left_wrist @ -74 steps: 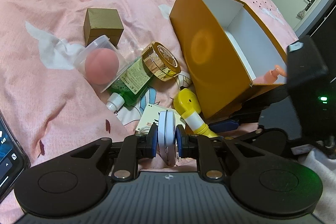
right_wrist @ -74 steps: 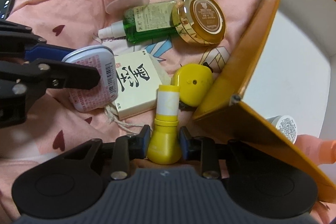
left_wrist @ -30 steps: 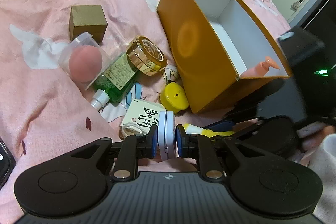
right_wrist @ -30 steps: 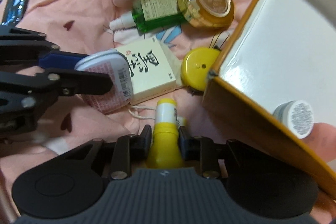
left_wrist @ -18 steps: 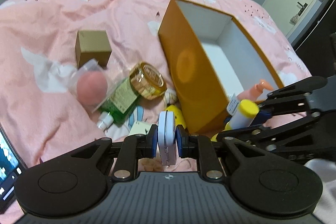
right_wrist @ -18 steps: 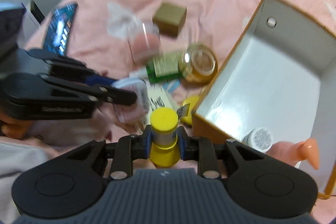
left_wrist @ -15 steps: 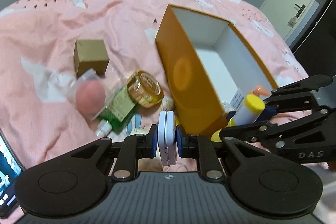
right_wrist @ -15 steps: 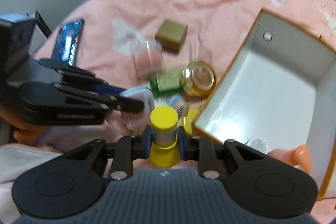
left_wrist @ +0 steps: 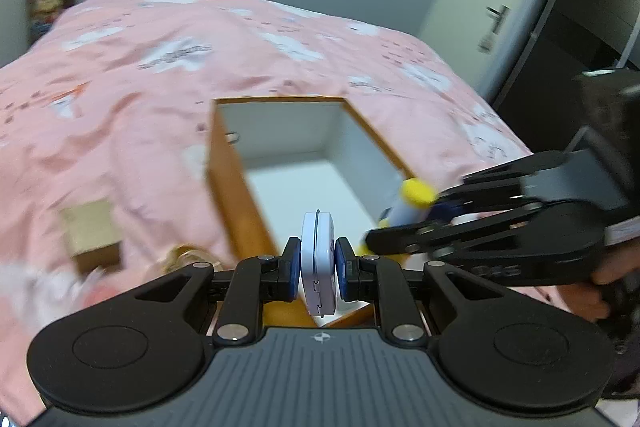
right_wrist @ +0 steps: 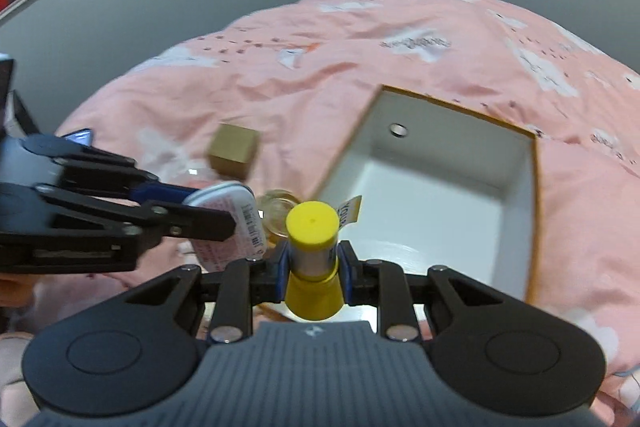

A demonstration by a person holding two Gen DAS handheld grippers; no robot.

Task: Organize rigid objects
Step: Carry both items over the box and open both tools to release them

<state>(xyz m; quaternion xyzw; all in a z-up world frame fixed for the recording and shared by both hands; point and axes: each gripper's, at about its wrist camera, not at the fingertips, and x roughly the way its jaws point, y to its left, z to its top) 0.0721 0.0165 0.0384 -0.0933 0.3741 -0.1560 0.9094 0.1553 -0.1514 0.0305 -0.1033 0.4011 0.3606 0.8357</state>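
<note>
My left gripper (left_wrist: 317, 263) is shut on a flat white tin (left_wrist: 318, 259), held on edge above the near end of the open orange box (left_wrist: 236, 211). The same tin (right_wrist: 236, 223) shows its pink label in the right wrist view, beside the left gripper (right_wrist: 208, 211). My right gripper (right_wrist: 313, 267) is shut on a yellow-capped tube (right_wrist: 314, 247), lifted over the near wall of the orange box (right_wrist: 534, 227). From the left wrist view, the right gripper (left_wrist: 400, 227) holds the tube (left_wrist: 412, 201) at the box's right rim.
A brown cube box (right_wrist: 234, 149) and a gold-lidded jar (right_wrist: 278, 209) lie on the pink duvet (right_wrist: 400, 39) left of the orange box. The brown cube (left_wrist: 90, 231) and the jar (left_wrist: 184, 255) show blurred in the left wrist view. A door (left_wrist: 480, 7) stands beyond the bed.
Both grippers have risen from the pile with their objects and tilted up. The box interior and the far wall now fill the views; the items on the duvet have dropped low.
</note>
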